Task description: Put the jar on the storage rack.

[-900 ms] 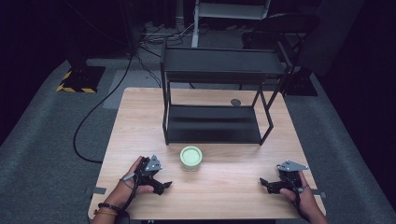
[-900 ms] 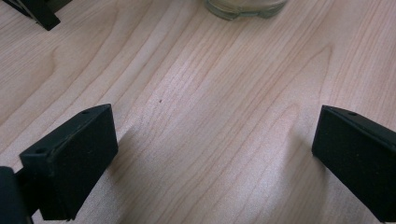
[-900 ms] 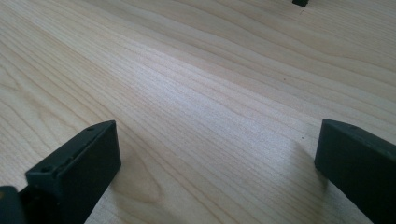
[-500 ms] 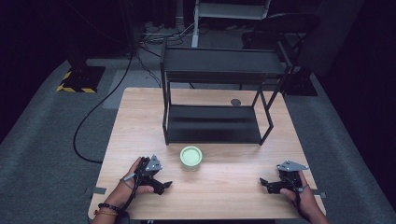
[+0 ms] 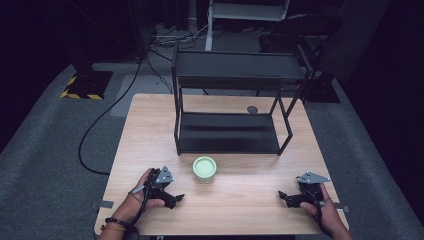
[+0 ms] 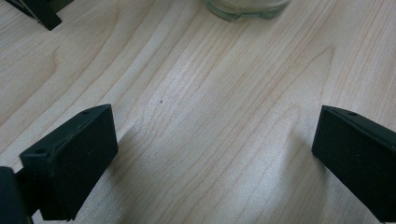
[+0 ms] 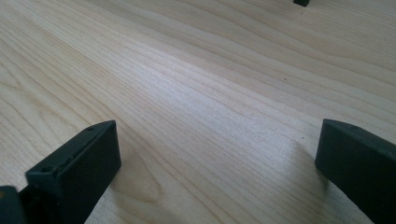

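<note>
Starting pose: left hand-held gripper [image 5: 176, 197] and right hand-held gripper [image 5: 283, 196] rest on the bench [image 5: 240, 200], jaws apart, empty. Likely next: reaching the green jar [image 5: 204, 168].

Looks like a lab or recording studio space, not a home. Light wood table [image 5: 150, 125] sits alone on grey carpet floor [image 5: 45, 150], surroundings dark and unlit. Black cable [image 5: 107, 112] runs loose across the floor toward a tangle of cords [image 5: 175, 37] at the back. Black stand base with yellow-black hazard tape [image 5: 86, 84] at left, white metal frame [image 5: 247, 12] behind, a dark chair [image 5: 310, 27] at back right. Bare black two-tier metal rack [image 5: 235, 100] on the table, staged-setup look. Tape strip [image 5: 102, 204] on the floor near the table corner.
</note>
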`<state>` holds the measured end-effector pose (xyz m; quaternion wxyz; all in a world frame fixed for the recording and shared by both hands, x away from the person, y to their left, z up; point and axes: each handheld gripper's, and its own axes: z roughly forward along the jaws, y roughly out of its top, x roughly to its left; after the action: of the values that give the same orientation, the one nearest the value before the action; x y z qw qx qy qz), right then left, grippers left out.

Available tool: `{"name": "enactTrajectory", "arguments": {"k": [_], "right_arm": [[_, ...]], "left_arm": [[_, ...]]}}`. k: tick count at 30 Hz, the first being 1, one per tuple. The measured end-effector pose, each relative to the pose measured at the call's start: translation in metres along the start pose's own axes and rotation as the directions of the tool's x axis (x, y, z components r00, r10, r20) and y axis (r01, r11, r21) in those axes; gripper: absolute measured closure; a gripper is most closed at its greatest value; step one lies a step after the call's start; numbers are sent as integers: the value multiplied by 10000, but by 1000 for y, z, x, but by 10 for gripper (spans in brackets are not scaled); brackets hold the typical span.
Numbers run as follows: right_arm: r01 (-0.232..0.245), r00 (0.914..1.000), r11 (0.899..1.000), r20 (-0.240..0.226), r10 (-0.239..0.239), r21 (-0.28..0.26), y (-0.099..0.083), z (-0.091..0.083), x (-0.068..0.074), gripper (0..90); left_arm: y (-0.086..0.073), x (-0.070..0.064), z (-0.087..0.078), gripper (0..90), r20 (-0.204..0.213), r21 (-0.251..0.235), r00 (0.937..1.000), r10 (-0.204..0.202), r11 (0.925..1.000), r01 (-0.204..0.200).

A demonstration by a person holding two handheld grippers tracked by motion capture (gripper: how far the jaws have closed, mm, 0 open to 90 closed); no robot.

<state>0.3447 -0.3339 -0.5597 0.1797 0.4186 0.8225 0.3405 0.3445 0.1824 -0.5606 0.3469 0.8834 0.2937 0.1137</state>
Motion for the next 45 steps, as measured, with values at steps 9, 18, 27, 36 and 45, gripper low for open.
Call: {"name": "enactTrajectory", "arguments": {"k": [9,18,27,36,45], "right_arm": [[1,10000,10000,1,-1,-1,0,0,0,0],[-1,10000,10000,2,1,2,0,0,0,0],[1,10000,10000,-1,-1,-2,0,0,0,0],[10,10000,10000,-13,-10,0,0,0,0,0],[19,10000,10000,-21,-19,-2,0,0,0,0]], "left_arm": [[1,0,1,1,-44,-9,10000,-59,10000,59],[2,1,0,1,-31,89,10000,-21,10000,21],[4,1,-2,4,-41,479,10000,31,9988,-29],[7,-2,-5,22,-229,599,9994,259,9979,-245],[12,-6,-11,24,-358,359,9989,316,9989,-303]]}}
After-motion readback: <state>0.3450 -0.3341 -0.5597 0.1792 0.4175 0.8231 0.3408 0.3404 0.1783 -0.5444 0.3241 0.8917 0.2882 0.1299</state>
